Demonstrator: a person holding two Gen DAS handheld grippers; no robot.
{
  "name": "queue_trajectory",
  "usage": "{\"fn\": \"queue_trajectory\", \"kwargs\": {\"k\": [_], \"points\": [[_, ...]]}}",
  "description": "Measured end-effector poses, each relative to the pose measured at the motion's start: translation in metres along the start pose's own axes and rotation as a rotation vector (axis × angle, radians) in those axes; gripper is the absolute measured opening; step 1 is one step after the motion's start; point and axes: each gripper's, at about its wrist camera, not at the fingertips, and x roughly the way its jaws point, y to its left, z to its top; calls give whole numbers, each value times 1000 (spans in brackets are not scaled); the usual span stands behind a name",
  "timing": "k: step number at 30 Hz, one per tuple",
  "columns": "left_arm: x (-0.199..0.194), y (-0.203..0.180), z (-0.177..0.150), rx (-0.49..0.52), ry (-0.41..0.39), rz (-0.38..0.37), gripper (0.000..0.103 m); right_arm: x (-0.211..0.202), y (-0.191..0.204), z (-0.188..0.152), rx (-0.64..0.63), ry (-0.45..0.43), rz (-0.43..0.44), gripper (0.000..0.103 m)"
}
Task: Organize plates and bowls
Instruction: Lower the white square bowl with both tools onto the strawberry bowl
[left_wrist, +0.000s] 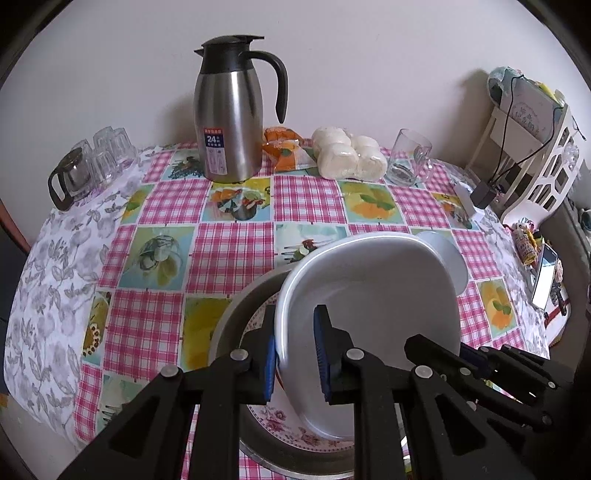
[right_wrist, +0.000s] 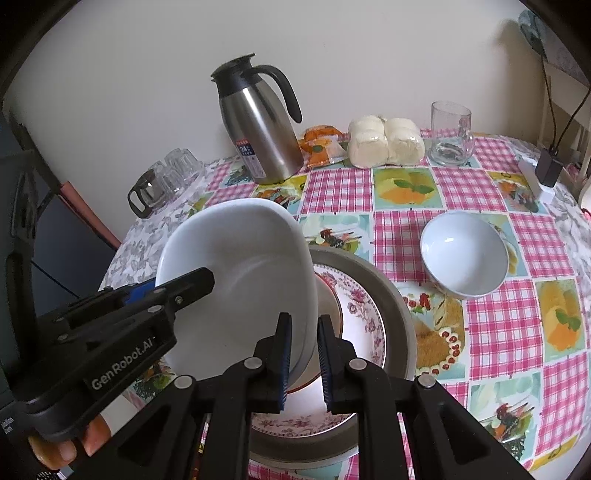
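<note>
Left wrist view shows my left jaws clamped on the near rim of the white square dish, one pad inside and one outside. In the right wrist view my right jaws pinch the same dish at its opposite rim, so it hangs tilted between both grips. I judge it glazed ceramic: stiff, fairly heavy, slick and chippable, best held by the rim as now, with both sides kept level. Just beneath it the floral plate lies inside the grey metal basin on the worktop. At two o'clock from my right jaws, well apart, the white bowl sits upright. Farther off at twelve o'clock stands the steel jug.
</note>
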Motion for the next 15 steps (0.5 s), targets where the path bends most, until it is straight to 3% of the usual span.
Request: {"fn": "queue_trajectory", "kwargs": {"k": [15], "points": [[13,-1,-2,-1,66,13,19,17,-3,-5,18,78,-7,17]]}}
